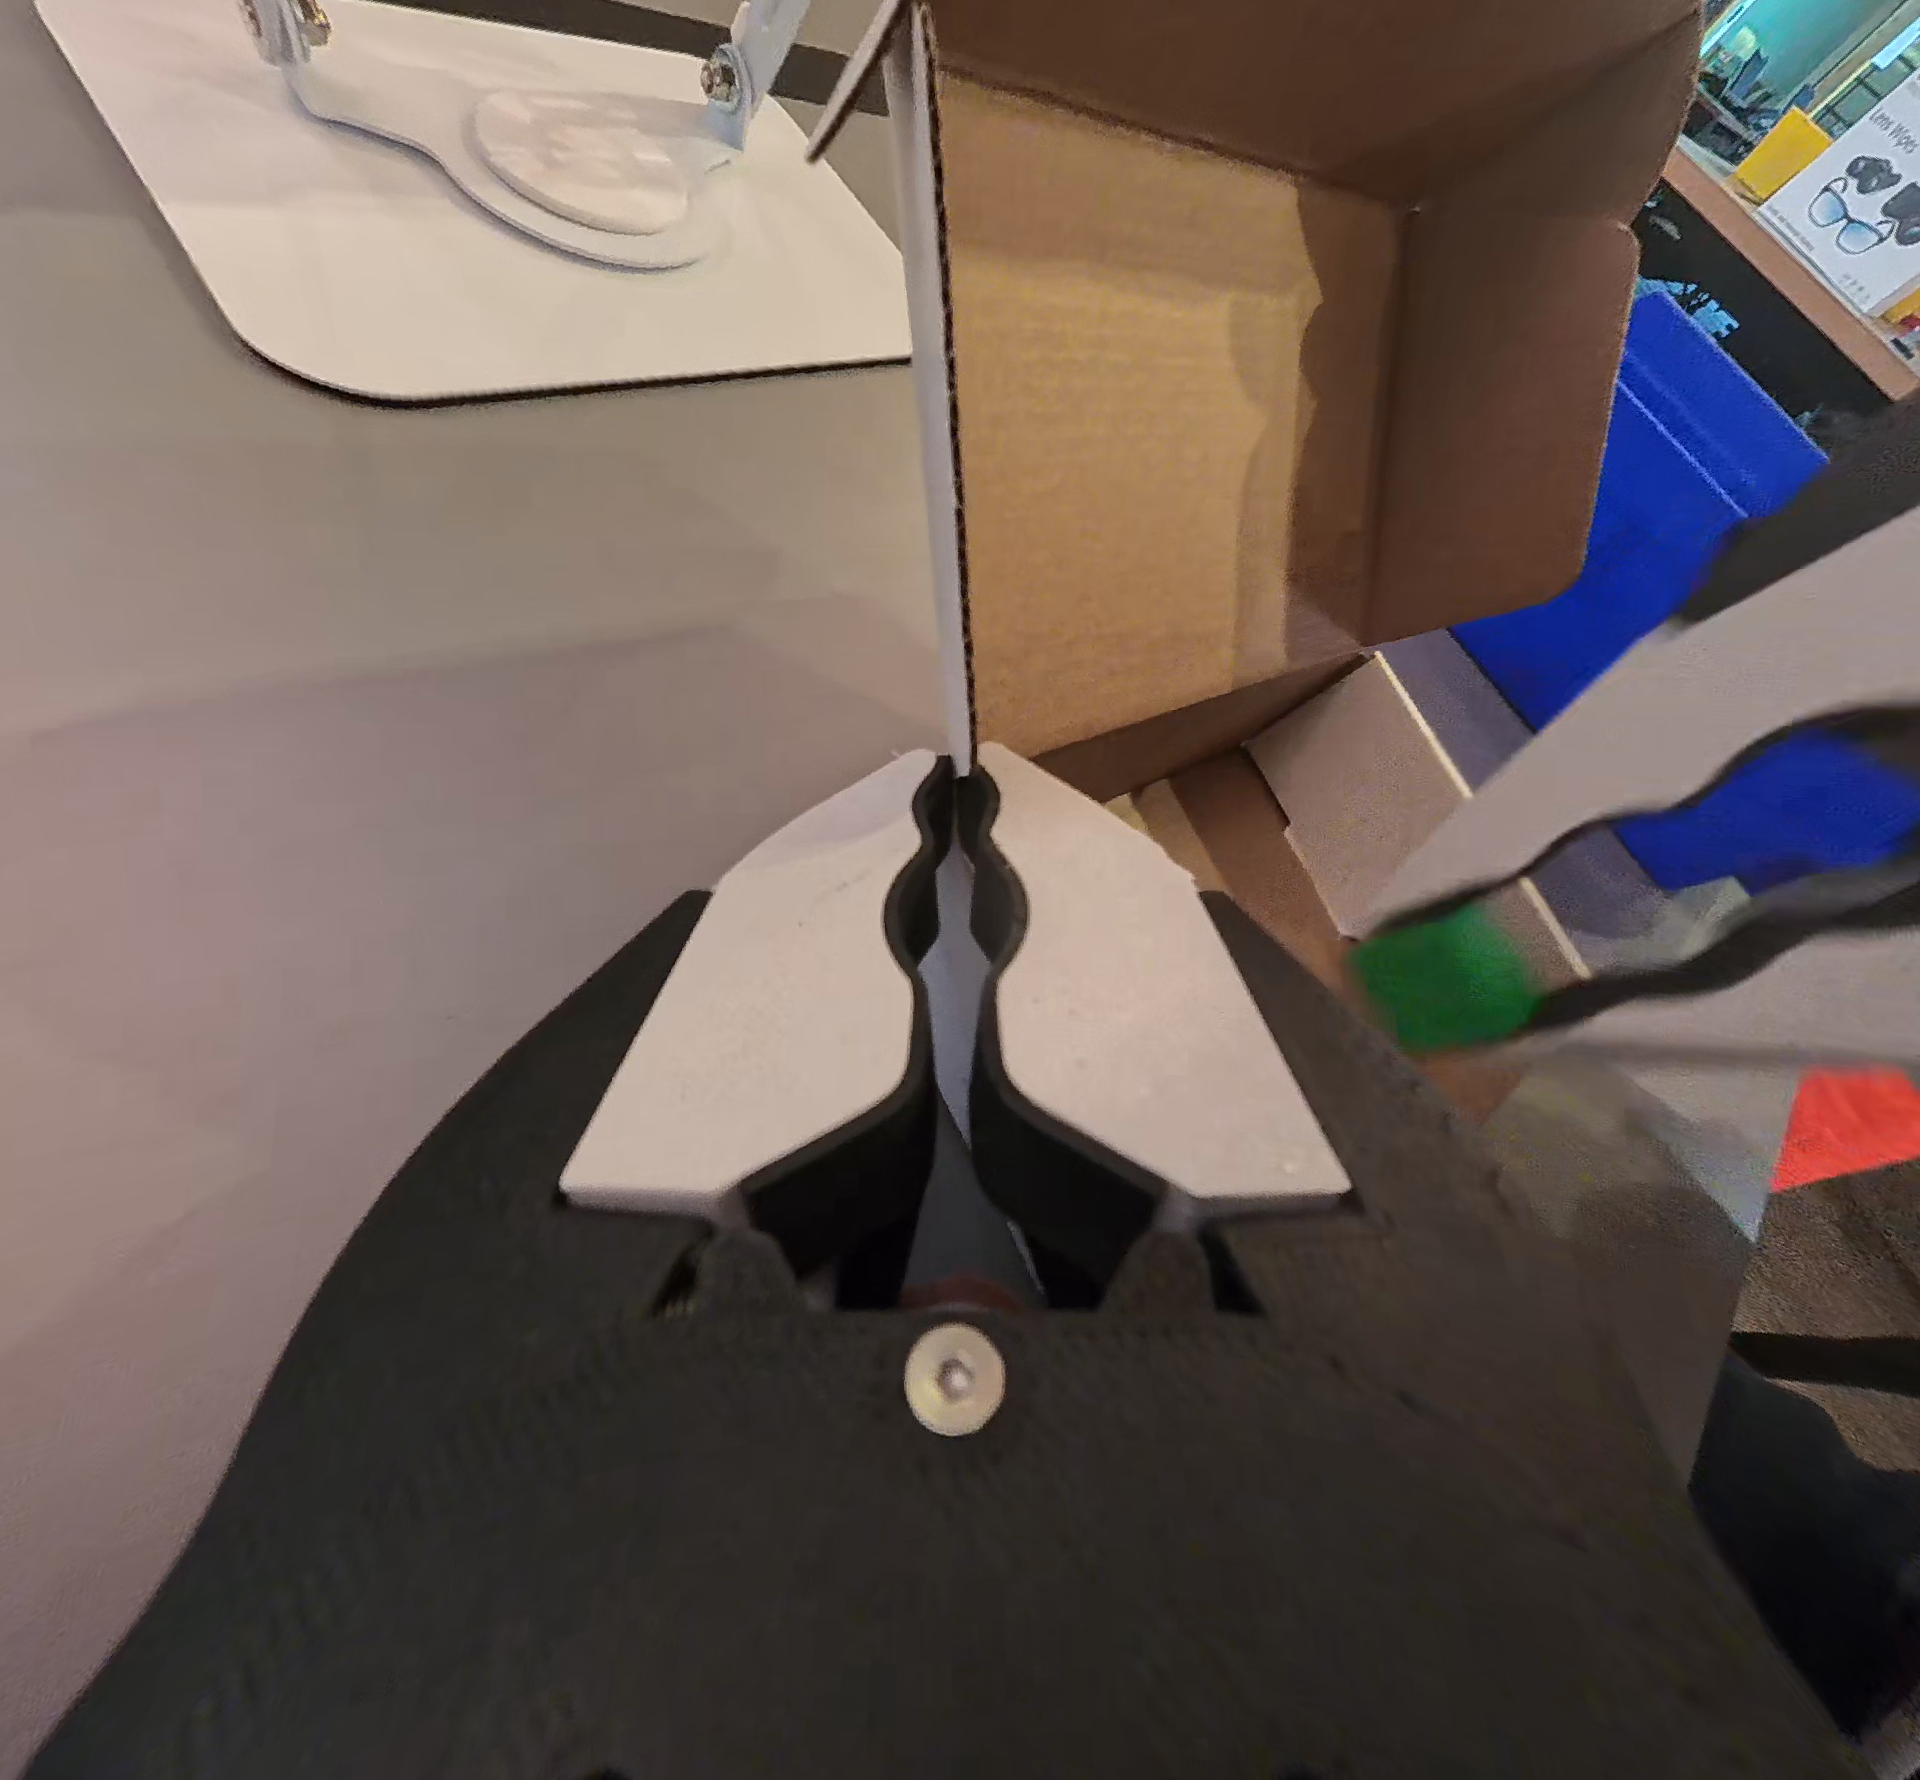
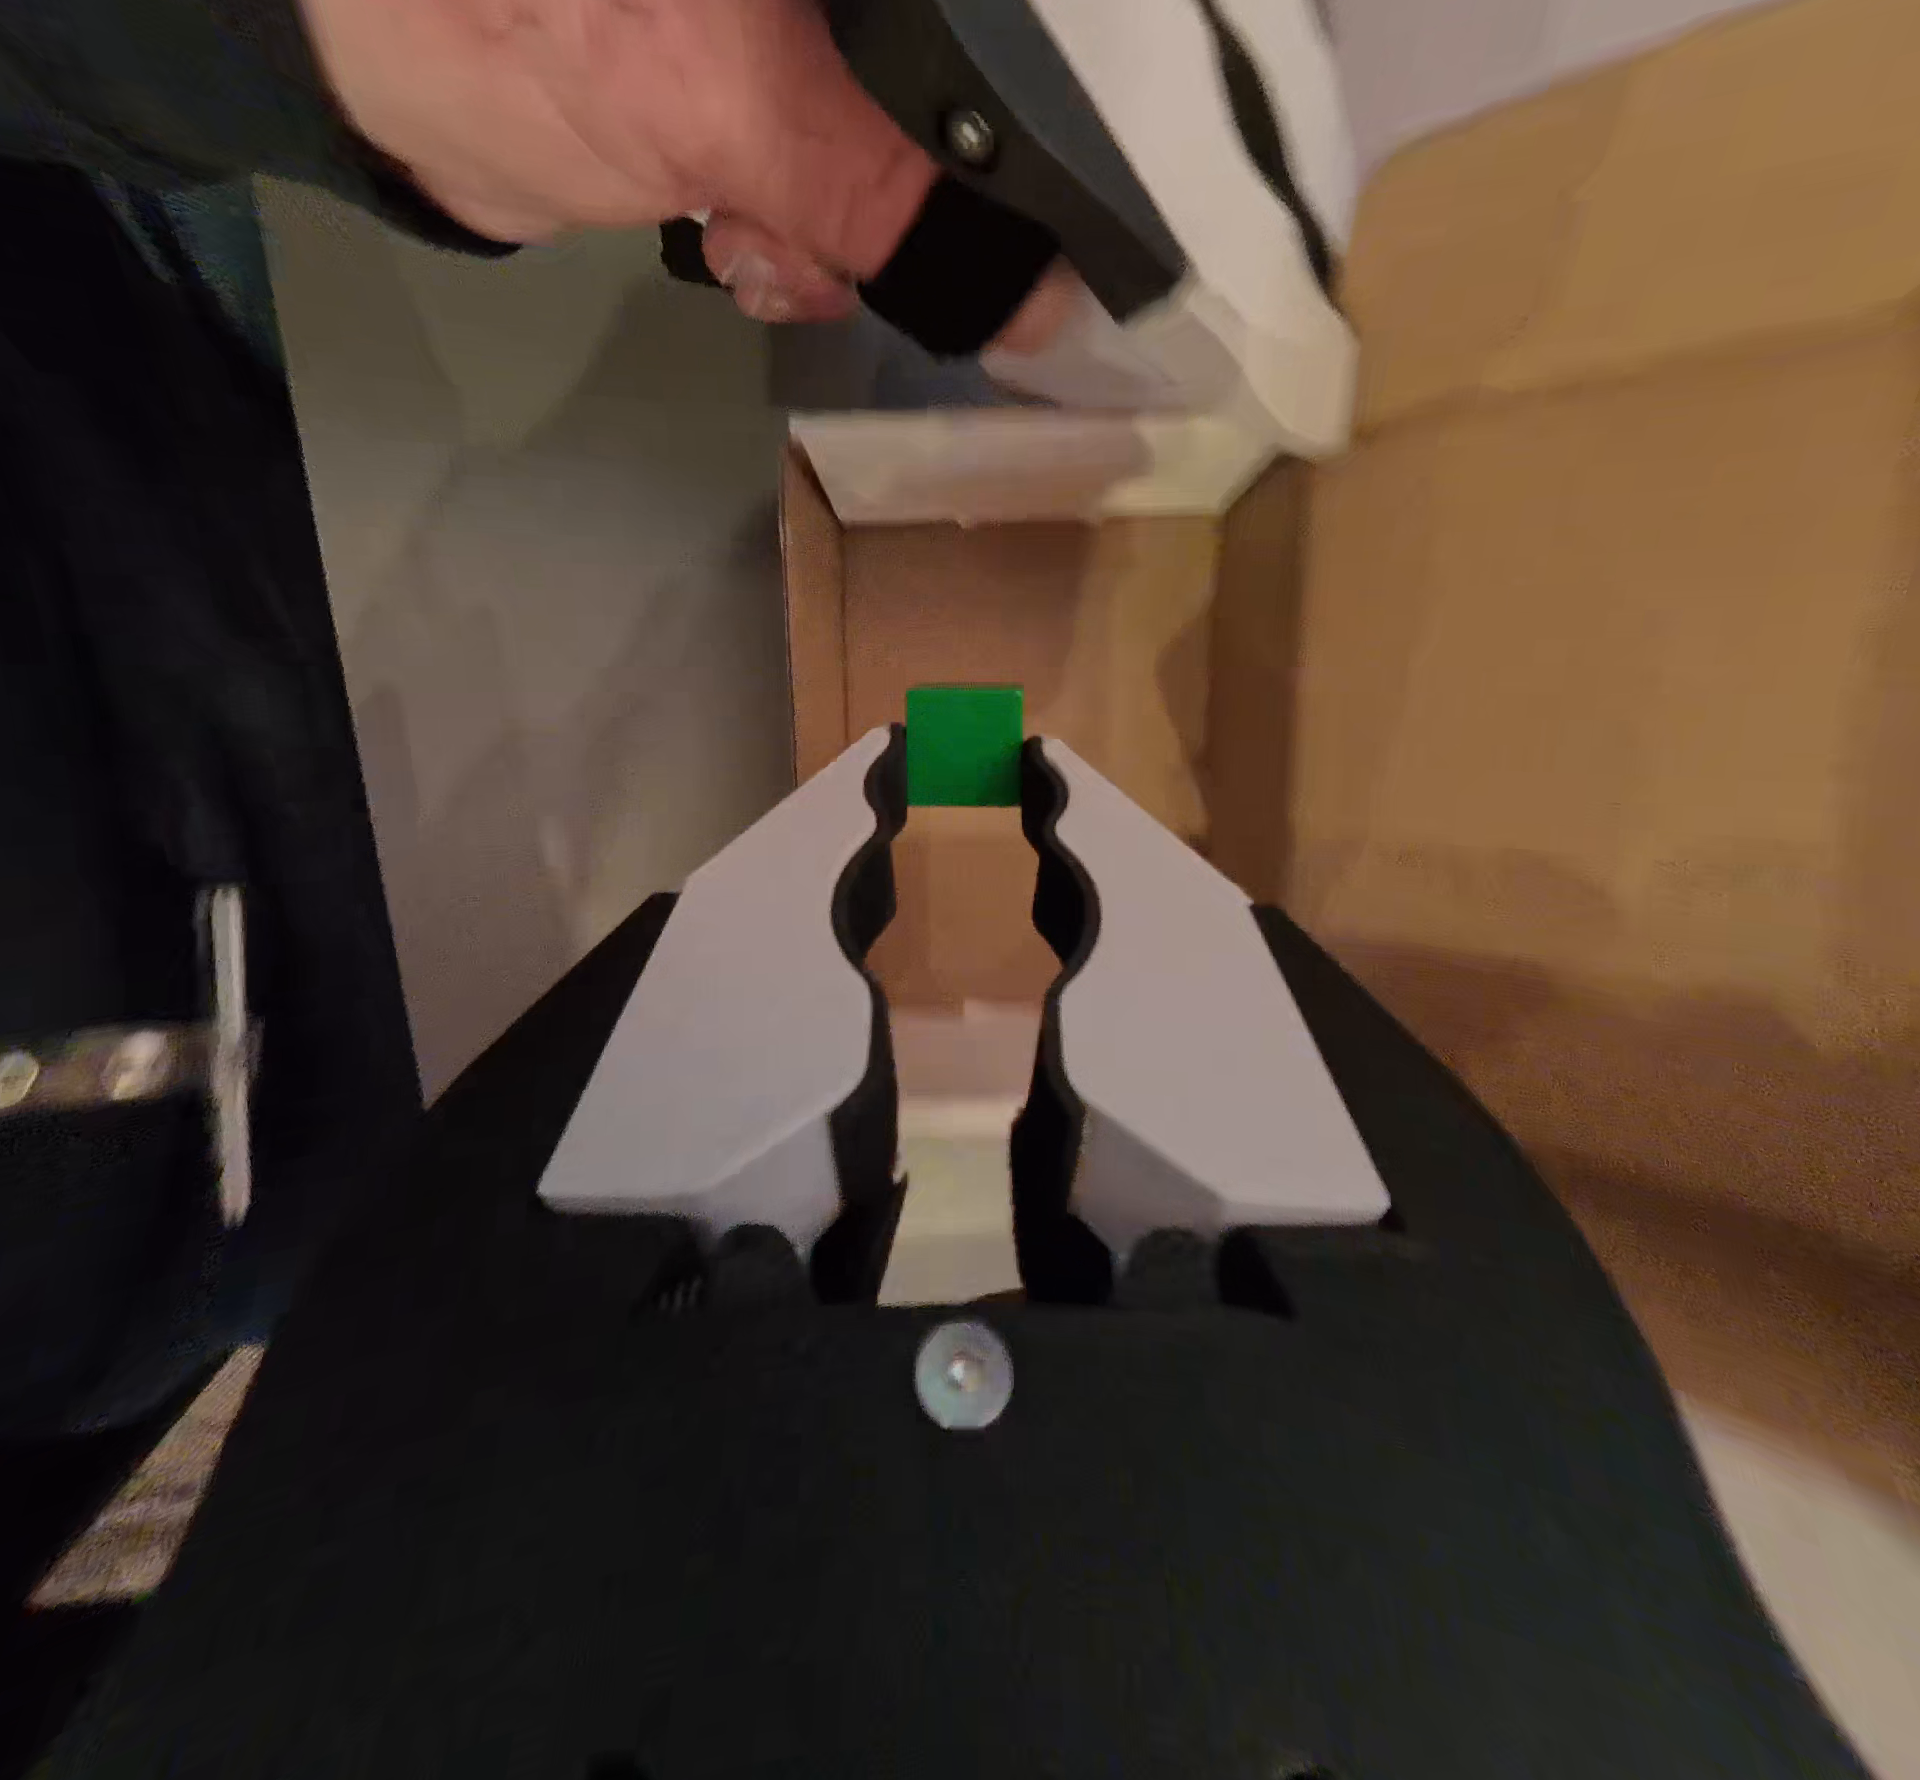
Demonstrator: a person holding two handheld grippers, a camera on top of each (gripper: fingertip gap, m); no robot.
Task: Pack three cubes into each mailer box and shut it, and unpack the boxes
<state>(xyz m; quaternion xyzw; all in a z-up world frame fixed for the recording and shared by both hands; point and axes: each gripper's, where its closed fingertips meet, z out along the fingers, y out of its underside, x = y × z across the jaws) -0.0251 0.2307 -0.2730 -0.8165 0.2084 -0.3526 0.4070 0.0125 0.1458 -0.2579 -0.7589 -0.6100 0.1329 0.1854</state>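
Mailer box [image 1: 1195,380], one only in view, is of brown corrugated card inside and white outside; it stands open on the grey table [image 1: 364,691] with its lid raised upright, the lid's long edge running up and away from the left gripper [image 1: 961,774], whose fingers are clenched on that white edge. One green cube [image 2: 963,748] is grasped at the tips of the right gripper [image 2: 963,754], just above the box's brown inside. A hand [image 2: 582,68] holds the left gripper's handle.

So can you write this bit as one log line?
left gripper: shut on box lid | right gripper: shut on green cube | cube over open mailer box
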